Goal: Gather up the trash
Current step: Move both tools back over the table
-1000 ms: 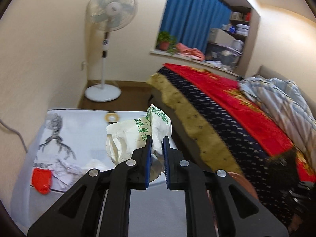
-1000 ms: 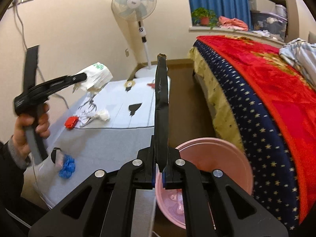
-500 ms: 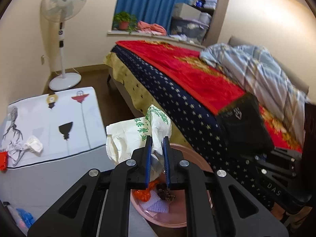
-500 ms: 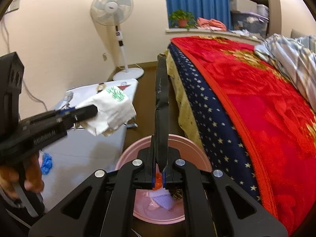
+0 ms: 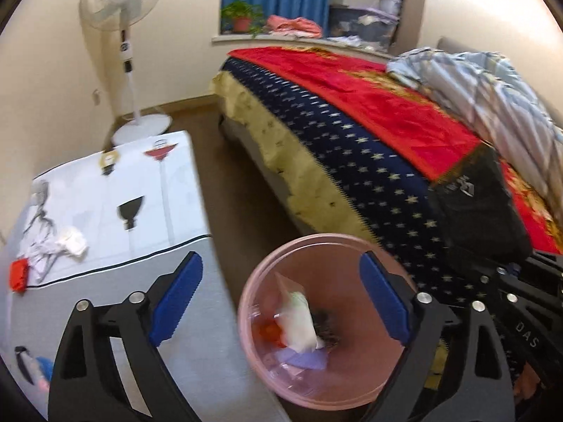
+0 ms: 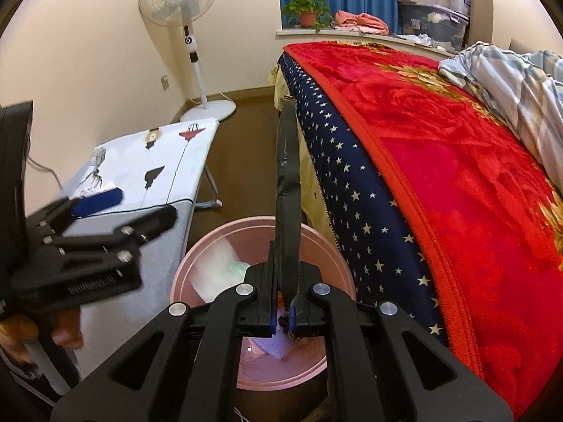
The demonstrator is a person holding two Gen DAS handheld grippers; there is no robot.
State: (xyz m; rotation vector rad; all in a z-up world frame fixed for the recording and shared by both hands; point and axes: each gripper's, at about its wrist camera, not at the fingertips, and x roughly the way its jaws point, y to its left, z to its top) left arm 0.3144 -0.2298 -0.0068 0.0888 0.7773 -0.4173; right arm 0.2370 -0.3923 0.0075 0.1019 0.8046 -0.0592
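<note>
My left gripper [image 5: 279, 295] hangs over the pink bin [image 5: 250, 292], its jaws opening wide with nothing between the blue pads. The white paper bag with green print [image 5: 299, 321] is loose and lies inside the bin on other scraps. In the right wrist view the same bag [image 6: 218, 270] shows at the left inside the pink bin [image 6: 330, 242], and my left gripper [image 6: 133, 211] is at the left, held by a hand. My right gripper [image 6: 283, 316] is shut on a long black strip [image 6: 288, 183] that stands upright above the bin.
A low table with a white printed cloth [image 5: 105, 211] stands left of the bin, bearing a crumpled white tissue [image 5: 72, 242], a red scrap [image 5: 19, 274] and a blue item [image 5: 44, 365]. A bed with a red blanket [image 6: 440, 161] is on the right. A standing fan [image 6: 191, 45] is at the far wall.
My left gripper swung from above the table to above the bin and opened; the white bag dropped into the bin. My right gripper came over the bin, still gripping the black strip.
</note>
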